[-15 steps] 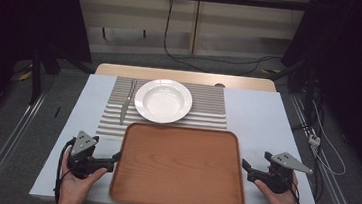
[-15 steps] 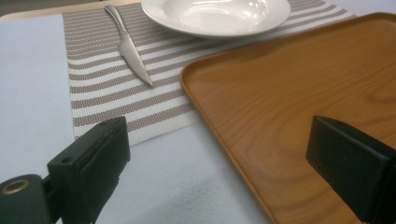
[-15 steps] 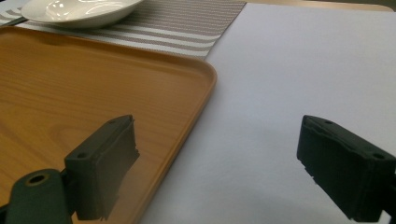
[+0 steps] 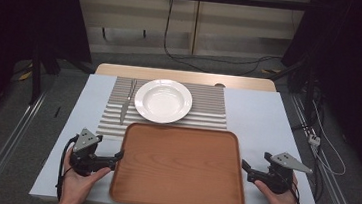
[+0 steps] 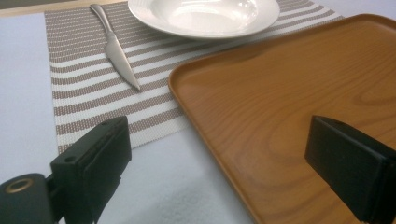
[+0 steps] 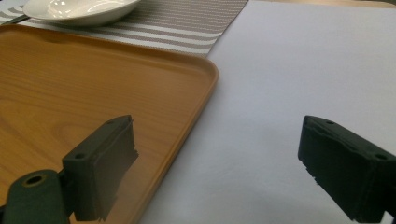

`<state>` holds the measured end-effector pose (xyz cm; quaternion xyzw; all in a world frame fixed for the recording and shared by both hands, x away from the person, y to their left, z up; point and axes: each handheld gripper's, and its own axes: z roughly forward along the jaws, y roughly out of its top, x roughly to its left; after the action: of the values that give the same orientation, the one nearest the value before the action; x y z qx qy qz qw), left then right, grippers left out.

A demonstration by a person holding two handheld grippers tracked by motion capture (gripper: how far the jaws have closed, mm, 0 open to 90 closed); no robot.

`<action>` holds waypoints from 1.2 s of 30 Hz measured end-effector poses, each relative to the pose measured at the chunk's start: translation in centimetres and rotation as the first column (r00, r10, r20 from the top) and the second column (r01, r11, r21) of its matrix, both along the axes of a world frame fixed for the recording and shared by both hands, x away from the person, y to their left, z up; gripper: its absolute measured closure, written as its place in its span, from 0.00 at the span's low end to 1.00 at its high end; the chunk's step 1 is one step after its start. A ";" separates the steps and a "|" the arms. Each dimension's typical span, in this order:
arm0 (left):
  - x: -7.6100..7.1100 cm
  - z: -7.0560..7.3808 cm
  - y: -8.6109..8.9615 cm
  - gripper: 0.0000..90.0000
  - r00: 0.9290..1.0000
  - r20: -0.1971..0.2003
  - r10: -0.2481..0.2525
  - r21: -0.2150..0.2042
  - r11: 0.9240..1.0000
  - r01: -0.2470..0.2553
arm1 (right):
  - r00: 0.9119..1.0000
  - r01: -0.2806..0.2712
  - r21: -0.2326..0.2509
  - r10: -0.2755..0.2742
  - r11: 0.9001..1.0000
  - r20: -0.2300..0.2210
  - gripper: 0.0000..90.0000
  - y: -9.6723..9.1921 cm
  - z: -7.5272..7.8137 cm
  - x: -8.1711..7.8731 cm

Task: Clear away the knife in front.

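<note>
Both grippers stand with jaws wide apart and nothing between the pads. Left gripper [image 4: 116, 156] sits at the left rim of the tray [image 4: 180, 168], one jaw over the wood and the other over the cloth, as the left gripper view shows; whether a jaw touches the rim cannot be told. Right gripper [image 4: 246, 169] waits just beside the right rim, apart from it.

Largest to smallest:
- Table [image 4: 262, 120], pale cloth on top.
- Tray, near edge of table, centred between the two grippers, its far rim overlapping the striped mat [image 4: 208, 107]. Rectangular, rounded corners, shallow raised lip, smooth wood grain, bare inside.
- Striped mat, beyond the tray.
- Plate [image 4: 163, 100], white, on the mat, near the tray's far rim.
- Knife [image 4: 126, 104], on the mat left of the plate, blade toward the tray.

Risks, judged:
- Lip is low and smooth; a shallow bite on either side could slip and drop the tray.
- Uneven lift by the two hands would tilt it.
- Pushing the tray forward would ruck the mat and nudge the plate or the knife.
</note>
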<state>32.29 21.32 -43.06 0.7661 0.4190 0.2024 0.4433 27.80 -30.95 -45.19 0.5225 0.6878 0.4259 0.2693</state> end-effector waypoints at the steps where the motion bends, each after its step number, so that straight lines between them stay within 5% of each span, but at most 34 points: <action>1: 0.1 0.1 0.0 0.08 1.000 0.000 -0.003 -0.002 1.000 0.003 | 1.000 0.000 0.000 0.000 1.000 0.000 0.12 0.0 0.0 0.0; 15: 2.1 0.8 -0.1 0.08 0.999 -0.038 -0.029 0.005 1.000 0.030 | 1.000 0.004 0.001 -0.004 1.000 -0.009 0.12 -0.1 0.0 0.0; 24: 3.9 1.7 -0.1 0.10 0.998 -0.042 -0.037 -0.005 0.999 0.037 | 1.000 0.006 -0.005 -0.006 1.000 -0.006 0.12 0.2 0.1 -0.1; 36: 6.4 2.7 -0.4 0.11 0.999 -0.035 -0.024 0.030 0.999 0.025 | 1.000 0.002 0.001 -0.002 1.000 -0.009 0.12 0.1 0.1 0.0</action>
<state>38.72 20.95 -40.34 0.7812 0.4141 0.1901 0.4268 27.77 -30.86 -45.11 0.5253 0.6883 0.4234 0.2665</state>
